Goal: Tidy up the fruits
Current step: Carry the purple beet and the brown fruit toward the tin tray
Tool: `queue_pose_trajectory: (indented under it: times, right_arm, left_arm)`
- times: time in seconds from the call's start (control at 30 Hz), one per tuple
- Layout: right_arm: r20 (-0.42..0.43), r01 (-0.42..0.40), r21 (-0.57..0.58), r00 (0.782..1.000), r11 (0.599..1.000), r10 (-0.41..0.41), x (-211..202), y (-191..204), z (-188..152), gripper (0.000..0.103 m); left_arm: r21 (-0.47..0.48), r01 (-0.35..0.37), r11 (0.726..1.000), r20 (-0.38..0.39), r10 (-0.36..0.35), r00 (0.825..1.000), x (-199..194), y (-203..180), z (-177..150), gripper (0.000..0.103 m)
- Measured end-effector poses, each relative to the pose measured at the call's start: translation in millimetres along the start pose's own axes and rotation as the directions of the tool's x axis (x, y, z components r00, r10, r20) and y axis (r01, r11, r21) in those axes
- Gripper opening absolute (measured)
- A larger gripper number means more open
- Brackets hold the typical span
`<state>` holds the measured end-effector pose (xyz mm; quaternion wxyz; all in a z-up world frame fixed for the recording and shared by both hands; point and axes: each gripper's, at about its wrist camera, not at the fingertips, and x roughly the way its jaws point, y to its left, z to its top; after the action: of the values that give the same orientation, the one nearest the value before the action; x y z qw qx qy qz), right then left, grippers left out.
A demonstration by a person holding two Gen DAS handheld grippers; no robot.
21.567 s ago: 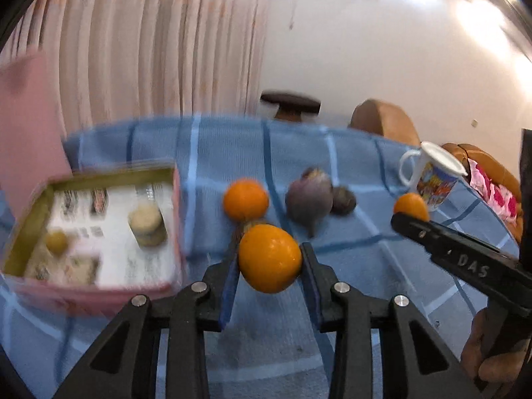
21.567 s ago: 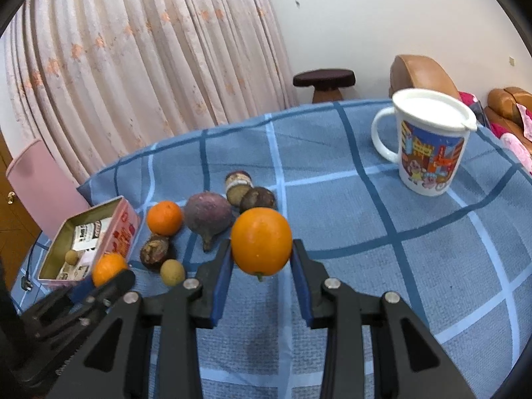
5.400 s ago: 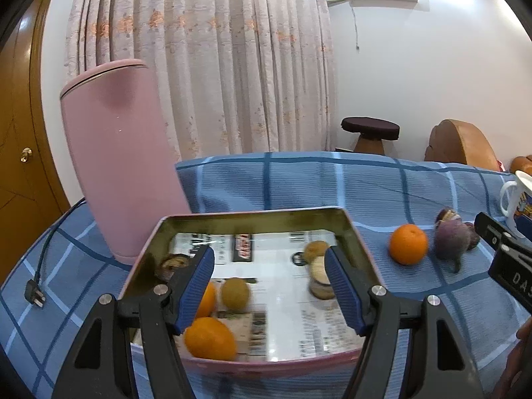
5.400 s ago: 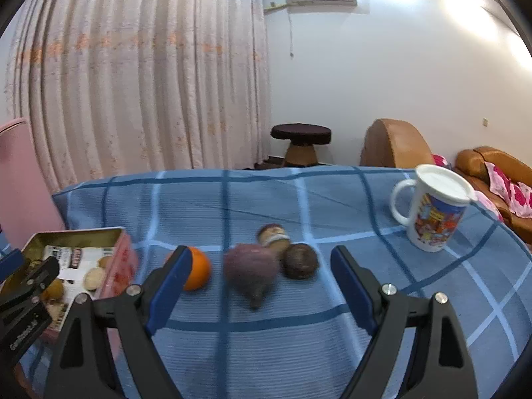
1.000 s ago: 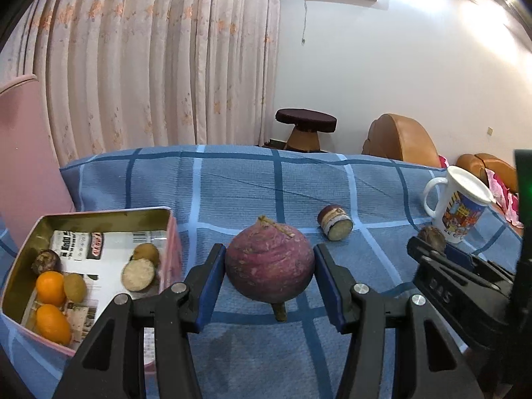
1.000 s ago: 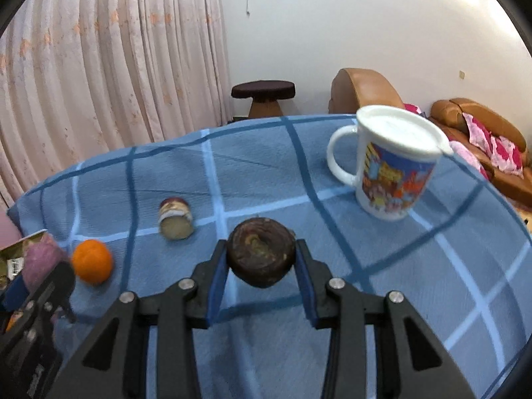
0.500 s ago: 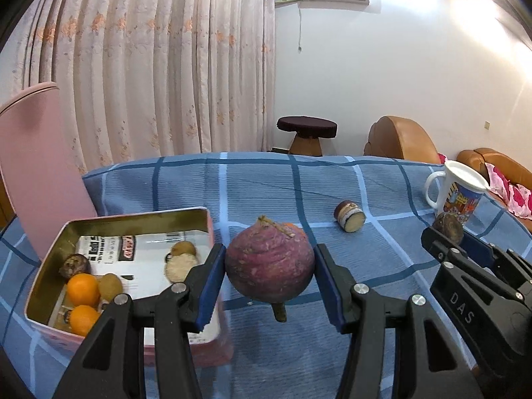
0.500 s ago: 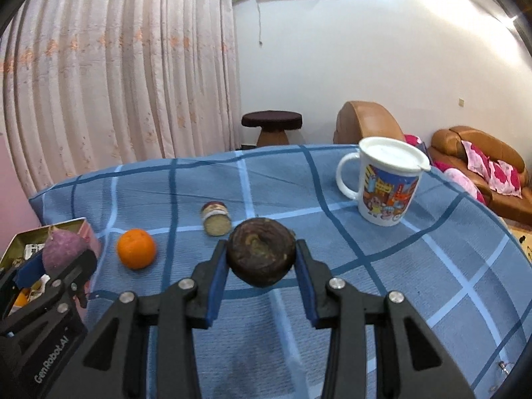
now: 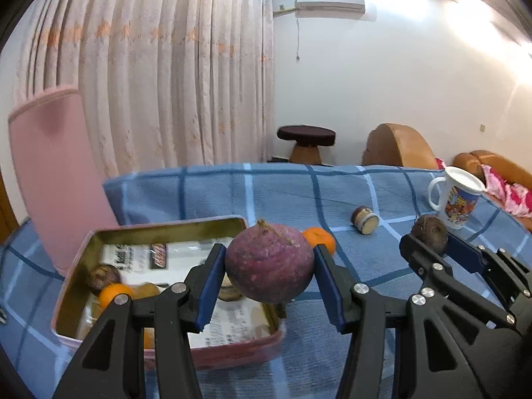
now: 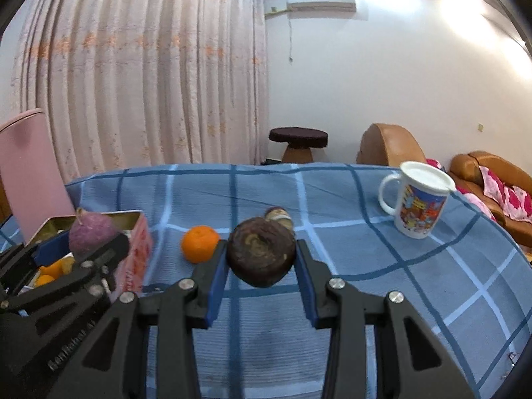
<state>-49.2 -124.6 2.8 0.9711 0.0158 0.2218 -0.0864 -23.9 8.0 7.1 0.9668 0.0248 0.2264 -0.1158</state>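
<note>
tin (image 9: 156, 229) sits left on the cloth. left gripper (image 9: 269, 276) clamps the purple root (image 9: 269, 262) over its near corner: heavy, firm, round; hold at widest girth. right gripper (image 10: 261, 259) clamps the dark fruit (image 10: 261, 252), lighter, hard-skinned.

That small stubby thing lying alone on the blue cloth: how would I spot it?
Start at the white cartoon mug on the checked blue tablecloth, then look toward the loose orange. Between them lies a short brown stub on its side, showing a pale cut end, unlike the round fruits.
</note>
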Motion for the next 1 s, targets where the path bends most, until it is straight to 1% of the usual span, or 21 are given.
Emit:
queue_pose_trajectory:
  times: [0.03, 0.13, 0.27, 0.47, 0.6, 0.77, 1.0]
  right_arm:
    - [0.004, 0.0, 0.002, 1.0, 1.0, 0.0, -0.9, 1.8, 0.5, 0.042]
    - [0.003, -0.007, 0.006, 1.0, 1.0, 0.007, -1.4, 7.3, 1.0, 0.042]
    - [0.006, -0.027, 0.003, 1.0, 1.0, 0.027, -0.5, 18.9, 3.3, 0.042]
    - [0.013, -0.086, 0.001, 0.996, 0.996, 0.086, 0.4, 45.0, 8.2, 0.042]
    - [0.013, -0.121, -0.023, 0.993, 0.992, 0.121, 4.1, 68.2, 11.2, 0.042]
    - [0.012, -0.161, -0.023, 0.987, 0.987, 0.161, 10.8, 89.8, 14.7, 0.042]
    - [-0.014, -0.222, -0.029, 0.975, 0.975, 0.221, 27.0, 119.1, 20.6, 0.042]
  left_arm:
    - [0.0, -0.002, 1.0, 0.007, 0.002, 1.0, -1.3, 1.2, 0.7, 0.055]
    - [-0.037, 0.033, 0.999, 0.008, -0.032, 0.999, -4.6, 12.2, 3.2, 0.055]
    - [-0.055, 0.016, 0.998, 0.022, -0.015, 1.0, -8.7, 27.9, 7.4, 0.055]
    - [-0.075, -0.03, 0.997, 0.045, 0.034, 0.998, -13.4, 57.6, 12.4, 0.055]
    - [-0.096, -0.072, 0.993, 0.042, 0.077, 0.996, -11.6, 81.1, 14.6, 0.055]
    - [-0.104, -0.136, 0.985, 0.031, 0.14, 0.99, -6.8, 107.9, 15.6, 0.055]
    - [-0.101, -0.18, 0.978, 0.011, 0.182, 0.983, -2.0, 129.5, 14.8, 0.055]
